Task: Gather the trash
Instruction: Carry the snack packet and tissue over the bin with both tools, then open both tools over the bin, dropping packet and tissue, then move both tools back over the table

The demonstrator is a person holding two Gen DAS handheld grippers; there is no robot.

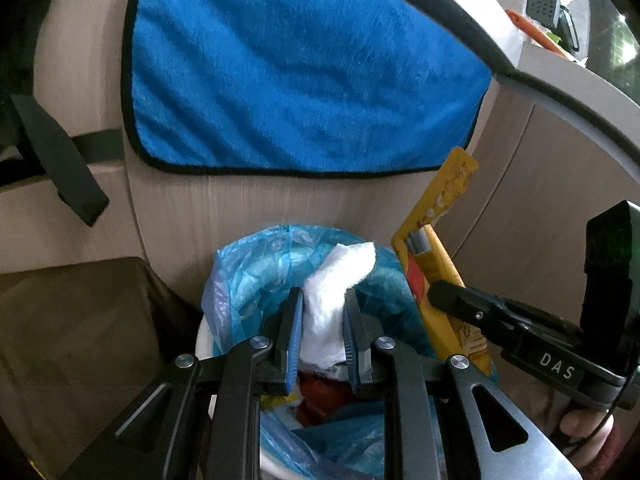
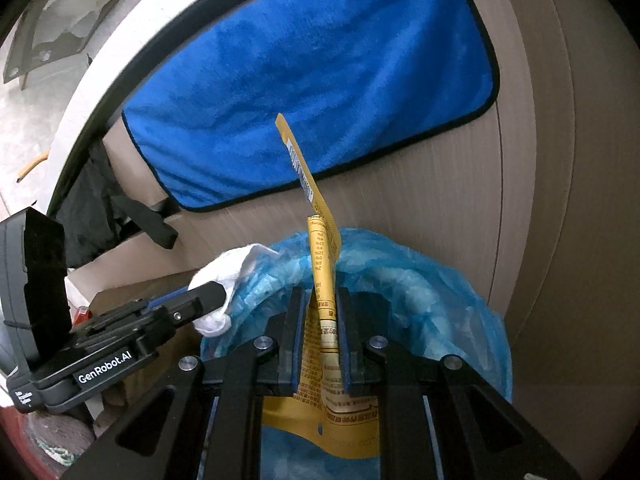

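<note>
A crumpled white tissue [image 1: 340, 296] and a flattened yellow snack wrapper [image 2: 326, 320] hang over the mouth of a bin lined with a thin, wrinkled blue plastic bag [image 2: 420, 280], each pinched in its own tool. The left tool [image 1: 320, 320] is clamped on the tissue, its blue ribbed pads nearly together and pressing the soft wad from both sides, with a puffy end poking up past the fingertips. The right tool [image 2: 320, 320] is clamped on the wrapper, its pads almost touching with only the folded foil between them; the wrapper stands upright and edge-on from the right wrist view, printed with small text and a barcode along its narrow top strip, while its wider lower part spreads out under the tool's black frame. From the left wrist view the same wrapper [image 1: 436, 248] rises at the right rim of the bin, held by the right tool [image 1: 444, 294], with a fingertip visible on the handle at the lower right. Red and yellow scraps [image 1: 320, 396] already lie inside the bag. Behind the bin, a plush blue towel [image 1: 304, 72] with a dark stitched border hangs down the pale wood-grain cabinet front [image 2: 560, 200], below the rounded edge of the counter [image 2: 132, 36]. A dark brown box [image 1: 80, 340] stands just beside the bin on the left.
</note>
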